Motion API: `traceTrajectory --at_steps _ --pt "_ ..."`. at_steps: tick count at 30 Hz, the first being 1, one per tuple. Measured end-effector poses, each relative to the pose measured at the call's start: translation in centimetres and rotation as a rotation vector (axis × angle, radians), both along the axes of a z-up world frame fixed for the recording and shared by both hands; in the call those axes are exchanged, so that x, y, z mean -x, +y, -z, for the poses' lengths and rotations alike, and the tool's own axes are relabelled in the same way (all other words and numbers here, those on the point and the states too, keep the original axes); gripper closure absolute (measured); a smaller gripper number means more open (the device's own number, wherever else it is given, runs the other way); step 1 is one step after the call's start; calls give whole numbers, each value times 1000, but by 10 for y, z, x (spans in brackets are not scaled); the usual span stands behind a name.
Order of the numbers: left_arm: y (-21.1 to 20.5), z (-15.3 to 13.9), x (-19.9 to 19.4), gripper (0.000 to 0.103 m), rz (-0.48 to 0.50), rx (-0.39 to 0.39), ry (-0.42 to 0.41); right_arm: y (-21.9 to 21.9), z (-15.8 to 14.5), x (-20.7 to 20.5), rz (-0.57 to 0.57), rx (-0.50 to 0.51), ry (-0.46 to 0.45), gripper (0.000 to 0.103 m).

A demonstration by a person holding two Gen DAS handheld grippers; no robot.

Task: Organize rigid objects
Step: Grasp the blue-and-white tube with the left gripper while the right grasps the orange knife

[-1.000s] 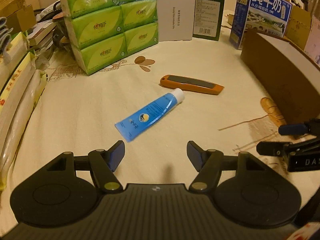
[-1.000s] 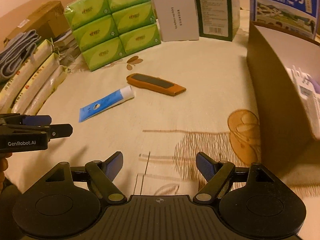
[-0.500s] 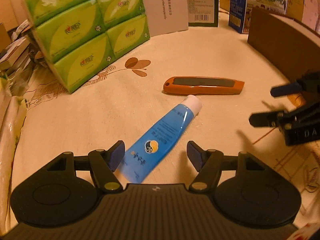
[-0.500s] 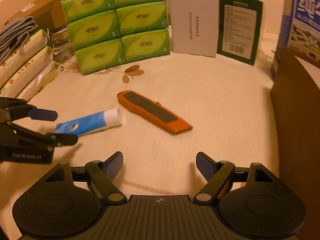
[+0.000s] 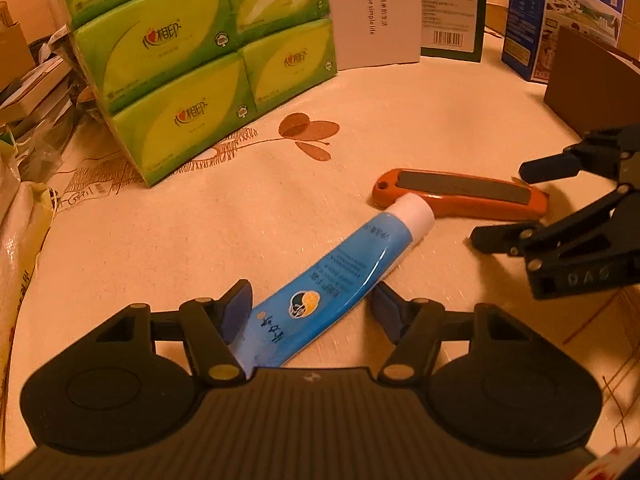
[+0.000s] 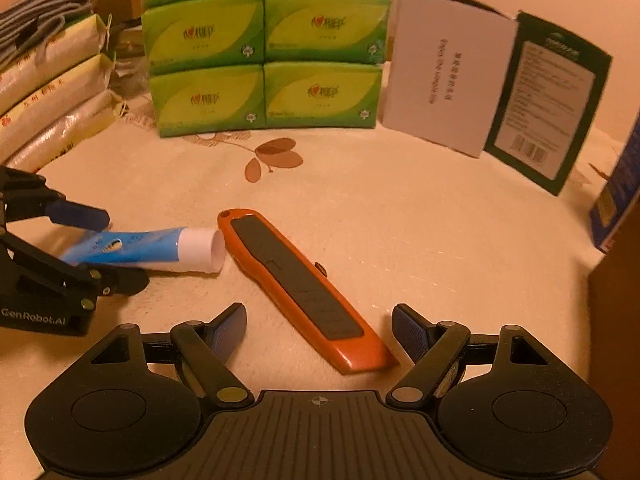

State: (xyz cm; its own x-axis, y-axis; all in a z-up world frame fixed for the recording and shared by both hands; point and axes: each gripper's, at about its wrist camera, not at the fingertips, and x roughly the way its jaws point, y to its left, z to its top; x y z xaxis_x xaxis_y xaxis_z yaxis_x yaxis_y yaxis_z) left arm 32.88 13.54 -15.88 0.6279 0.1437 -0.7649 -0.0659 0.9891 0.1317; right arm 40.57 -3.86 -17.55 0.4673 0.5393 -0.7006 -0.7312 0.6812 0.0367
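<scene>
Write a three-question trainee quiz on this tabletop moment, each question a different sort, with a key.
1. True or false: the blue tube lies between the jaws of the left gripper.
2. Multiple choice: the orange utility knife lies between the jaws of which gripper? A. the left gripper B. the right gripper C. neither
3. Fill in: the tube's white cap points toward the ______.

Key
1. True; the left jaws are closing, with the tube between them and the pads not yet pressing.
2. B; its jaws stand open, the knife's nearer end between them.
3. Knife.
</scene>
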Motion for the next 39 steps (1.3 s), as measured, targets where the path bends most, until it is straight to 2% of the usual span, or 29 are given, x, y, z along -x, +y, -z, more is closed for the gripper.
traceTrajectory --at_steps 3,6,8,9,11,13,17,20,23,29,34,39 --pt "2 1 -7 40 22 3 5 3 1 -5 -26 -22 25 27" --pt "8 2 -12 40 40 46 21 5 1 -2 -32 -19 16 42" --pt "12 1 -14 42 49 75 36 1 -1 0 -28 -18 14 63" --pt "13 1 -14 44 54 80 39 -1 -1 1 -26 -21 20 65" --pt "11 0 -13 50 68 81 44 -6 -3 6 -24 -30 37 75" --pt "8 -1 -10 55 67 78 46 -8 -4 15 -20 -27 42 77" --pt "-3 -4 0 77 72 95 54 -14 -5 33 40 -27 69 78" --pt "-13 -6 10 86 63 91 62 -18 -8 50 77 -16 84 78" --pt "-20 -8 23 98 44 122 74 -28 -11 70 114 -17 110 78" --pt "-28 -12 49 96 -5 154 73 -53 -15 110 152 -26 137 78" --pt "-20 -13 46 73 -41 198 79 -59 -14 108 167 -56 171 77" --pt "-16 -13 37 69 -53 187 82 -51 -14 96 178 -54 183 70"
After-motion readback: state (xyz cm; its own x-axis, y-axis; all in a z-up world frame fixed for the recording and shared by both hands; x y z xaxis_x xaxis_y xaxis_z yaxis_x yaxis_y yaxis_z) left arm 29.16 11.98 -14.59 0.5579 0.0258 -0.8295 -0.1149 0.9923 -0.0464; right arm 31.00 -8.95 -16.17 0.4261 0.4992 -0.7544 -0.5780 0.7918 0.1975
